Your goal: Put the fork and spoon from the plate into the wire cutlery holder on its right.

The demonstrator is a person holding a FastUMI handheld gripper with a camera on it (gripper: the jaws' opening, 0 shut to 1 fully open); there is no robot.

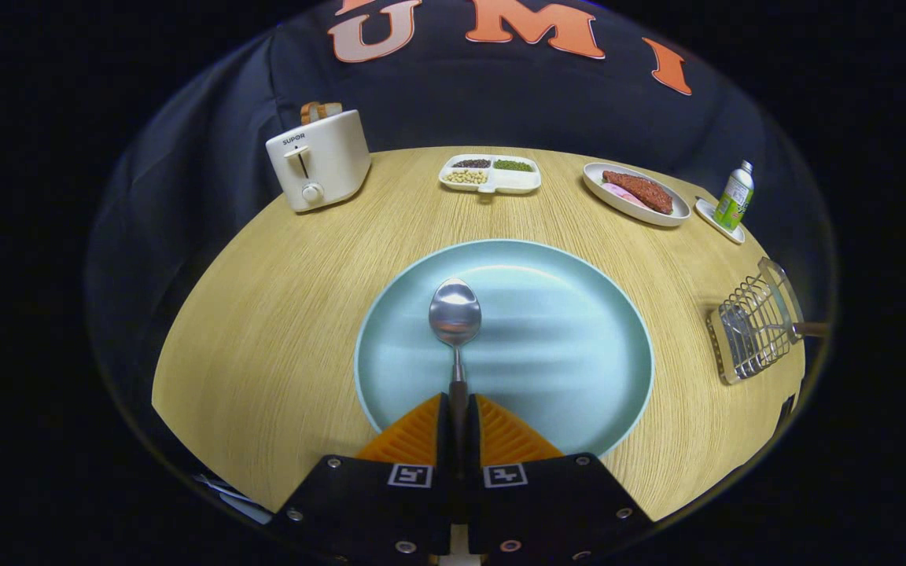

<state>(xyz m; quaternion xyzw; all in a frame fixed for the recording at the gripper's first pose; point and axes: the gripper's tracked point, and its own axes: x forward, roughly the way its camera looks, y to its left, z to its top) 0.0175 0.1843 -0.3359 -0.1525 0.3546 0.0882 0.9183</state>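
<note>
The spoon (455, 314) shows its bowl and neck, but its handle runs in between the fingers of the tool (458, 409), which press close on it, and most of that handle is hidden. In the wire cutlery holder (753, 330) a thin utensil lies among the bars, possibly the fork, too small to tell. A handle sticks out of it to the right. The bottle (735, 196) label is too small to read.

Glossy metal spoon (455, 314), smooth matt plate (579, 346), wood-grain table (280, 299), wire holder (752, 330)
</note>
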